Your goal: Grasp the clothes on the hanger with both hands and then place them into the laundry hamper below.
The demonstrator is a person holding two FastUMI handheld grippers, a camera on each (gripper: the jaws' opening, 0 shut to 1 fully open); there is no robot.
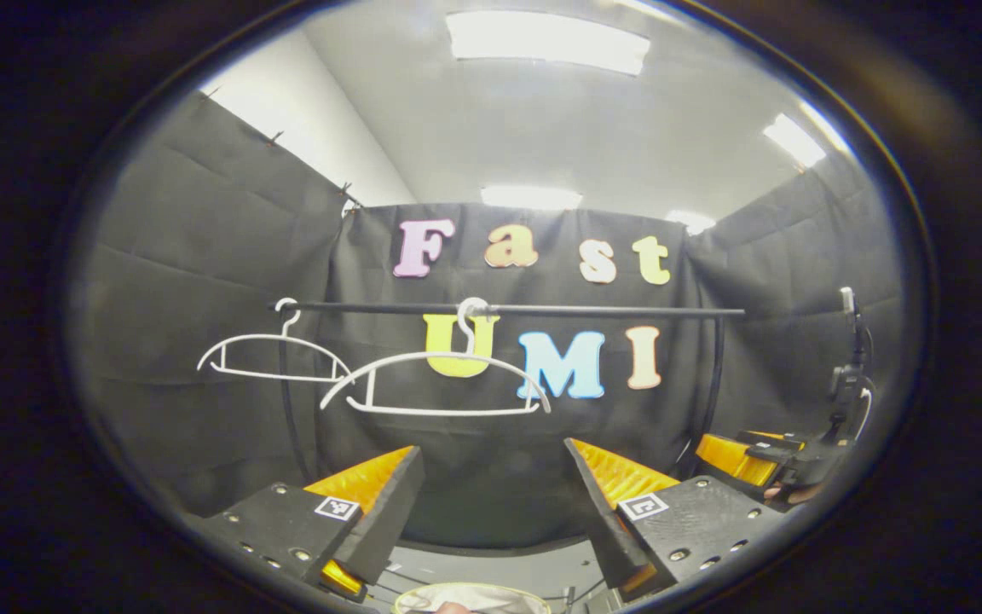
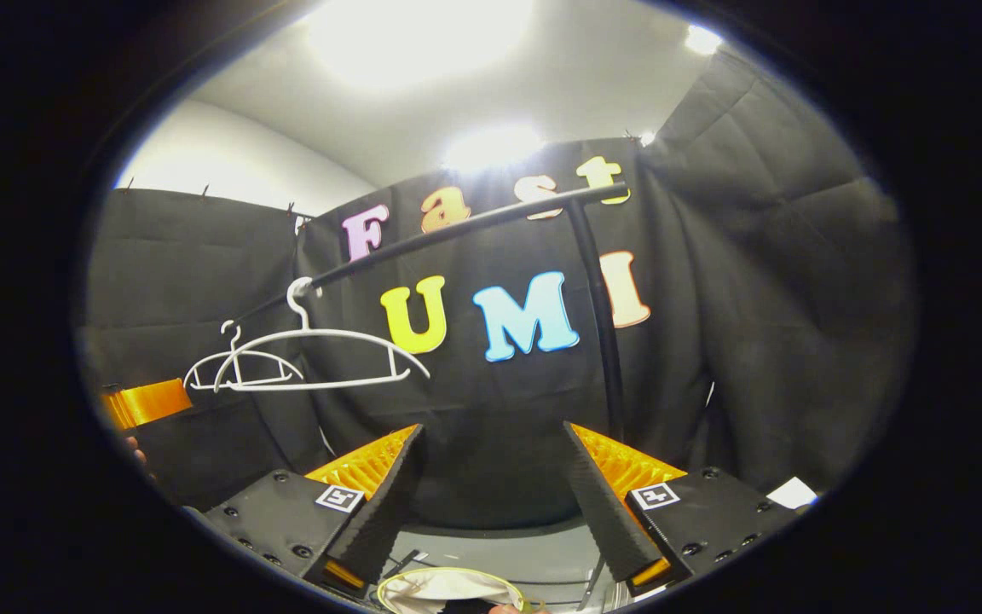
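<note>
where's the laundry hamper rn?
Laundry hamper sits at the bottom edge of the left gripper view, below and between the open left gripper fingers, under the bare hangers.

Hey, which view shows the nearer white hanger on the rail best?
The left gripper view: the nearer hanger hangs bare, almost face-on near the middle, its hook over the rail. The right gripper view shows the same hanger smaller, off to the left, seen at an angle and overlapping the second hanger.
</note>
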